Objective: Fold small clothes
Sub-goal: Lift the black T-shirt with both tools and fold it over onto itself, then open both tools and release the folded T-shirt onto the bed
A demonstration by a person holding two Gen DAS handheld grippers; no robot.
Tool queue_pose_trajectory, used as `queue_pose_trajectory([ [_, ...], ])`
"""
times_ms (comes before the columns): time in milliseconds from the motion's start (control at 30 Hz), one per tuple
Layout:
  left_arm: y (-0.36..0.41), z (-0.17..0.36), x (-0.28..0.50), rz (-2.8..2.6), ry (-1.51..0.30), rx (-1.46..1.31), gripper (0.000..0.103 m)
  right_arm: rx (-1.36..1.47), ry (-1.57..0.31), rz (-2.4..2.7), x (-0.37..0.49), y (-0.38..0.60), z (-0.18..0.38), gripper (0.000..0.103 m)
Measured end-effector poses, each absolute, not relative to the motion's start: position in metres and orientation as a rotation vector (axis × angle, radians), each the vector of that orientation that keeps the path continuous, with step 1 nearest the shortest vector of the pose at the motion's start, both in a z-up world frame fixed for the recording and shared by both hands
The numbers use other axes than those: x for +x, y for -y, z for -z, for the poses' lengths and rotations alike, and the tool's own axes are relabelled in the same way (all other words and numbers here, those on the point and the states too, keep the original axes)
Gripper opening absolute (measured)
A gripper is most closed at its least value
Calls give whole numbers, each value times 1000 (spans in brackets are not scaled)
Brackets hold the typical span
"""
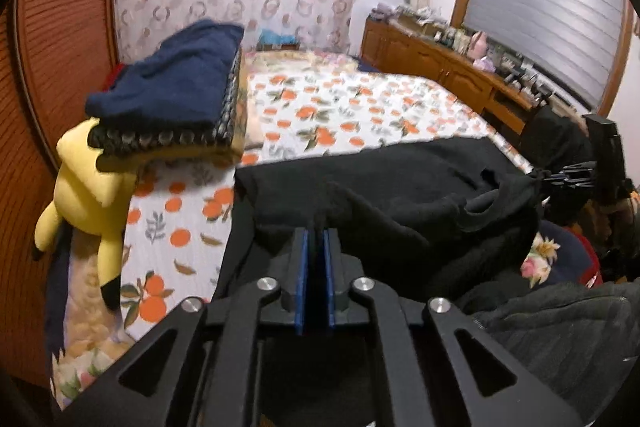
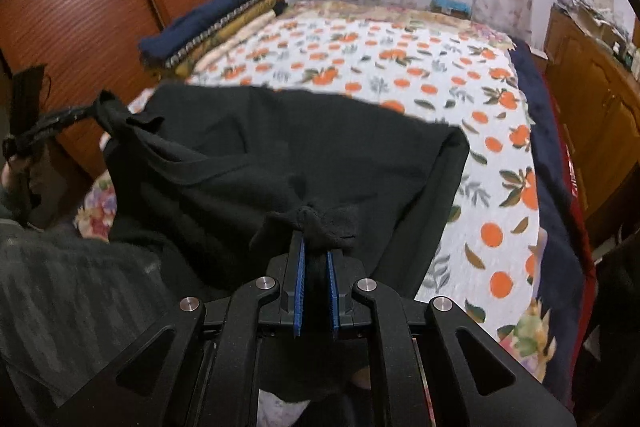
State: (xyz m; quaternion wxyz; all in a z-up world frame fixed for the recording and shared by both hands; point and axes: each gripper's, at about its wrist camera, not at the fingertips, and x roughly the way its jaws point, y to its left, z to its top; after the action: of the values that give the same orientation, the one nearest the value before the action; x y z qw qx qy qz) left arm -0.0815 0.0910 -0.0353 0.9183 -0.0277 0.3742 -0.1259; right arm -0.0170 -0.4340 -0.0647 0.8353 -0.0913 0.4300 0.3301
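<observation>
Holding up a soft black cloth garment (image 2: 304,147) are two grippers, one at each end. The left gripper (image 1: 316,235) has its blue-padded jaws nearly shut, with a pinch of the black cloth caught between them. The right gripper (image 2: 314,247) has its jaws nearly shut too, and a bunched bit of the same cloth sticks out past its tips. In the right wrist view, the left gripper (image 2: 90,109) shows far off at the left, with a corner of the garment pulled to a point there. In the left wrist view, the right gripper (image 1: 556,177) shows at the right edge, gripping the other corner.

The garment hangs spread between the two grippers, over the near part of a bed with a white bedspread printed with oranges and green leaves (image 2: 400,59). Its far edge lies across the bedspread.

A stack of folded clothes with a dark blue piece on top (image 1: 180,83) sits at the far left side of the bed, next to a brown wooden slatted wall (image 1: 64,39). A yellow plush toy (image 1: 88,187) hangs just below that stack. A long brown wooden cabinet (image 1: 440,63) stands along the right side of the bed.
</observation>
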Motion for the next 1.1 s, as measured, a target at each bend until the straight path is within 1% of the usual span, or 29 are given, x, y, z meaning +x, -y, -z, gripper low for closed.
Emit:
queue_pose_trajectory([
  [33, -92, 38, -81, 256, -776, -61, 9, -188, -917, -698, -17, 435, 66, 8],
  [67, -94, 40, -80, 256, -784, -69, 19, -186, -924, -703, -17, 436, 67, 9],
  [100, -97, 40, -81, 248, -783, -72, 34, -192, -923, -705, -17, 436, 66, 9],
  [133, -101, 40, -82, 239, -780, -76, 38, -199, -922, -705, -18, 436, 64, 10],
  [200, -109, 37, -82, 221, -779, -91, 39, -208, -918, -704, -19, 437, 59, 12],
  [333, -122, 37, -69, 155, -779, -81, 40, -228, -879, -673, -20, 445, 46, 20],
  [400, -127, 40, -56, 148, -778, -93, 40, -216, -855, -644, -15, 451, 38, 30],
  [433, -129, 42, -48, 153, -780, -102, 40, -213, -843, -624, -12, 455, 36, 37],
  [467, -130, 46, -41, 153, -787, -107, 40, -212, -831, -610, -10, 458, 34, 42],
  [567, -130, 57, -11, 144, -808, -91, 40, -212, -806, -564, 5, 463, 32, 49],
  [767, -117, 76, 28, 141, -874, -83, 40, -207, -808, -495, 50, 455, 54, 53],
  [867, -109, 81, 36, 152, -888, -73, 40, -205, -837, -449, 73, 450, 68, 53],
  [1100, -103, 89, 48, 149, -920, -51, 40, -179, -858, -424, 101, 446, 87, 55],
])
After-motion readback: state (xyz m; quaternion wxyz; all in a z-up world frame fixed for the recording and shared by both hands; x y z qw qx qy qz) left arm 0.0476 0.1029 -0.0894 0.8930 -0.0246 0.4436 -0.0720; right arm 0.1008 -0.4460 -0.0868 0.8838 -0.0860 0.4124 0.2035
